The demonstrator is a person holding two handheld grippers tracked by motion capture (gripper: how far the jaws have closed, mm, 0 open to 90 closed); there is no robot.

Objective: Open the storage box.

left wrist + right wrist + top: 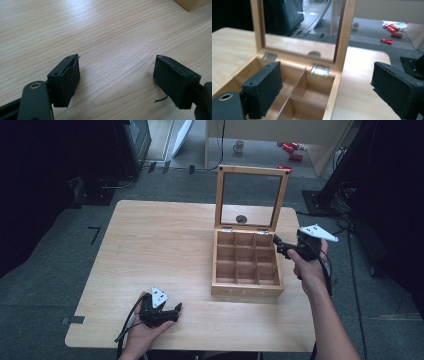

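- High view: one wooden tea box [247, 287] sits right of centre on the table [150, 250], glass lid [251, 197] already swung fully upright, all nine compartments bare.
- Right gripper [281, 245] hangs at the box's far right corner, jaws spread wide over the wall, gripping nothing.
- Left gripper [172, 312] rests near the front edge, also wide open, empty.
- Looks like opening's done; any filling or closing is left.

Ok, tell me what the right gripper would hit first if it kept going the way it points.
Probably the upright glass-paned lid of the wooden tea box: the right gripper, jaws open, straddles the box's right wall and faces the lid's right frame. Depth is unclear.
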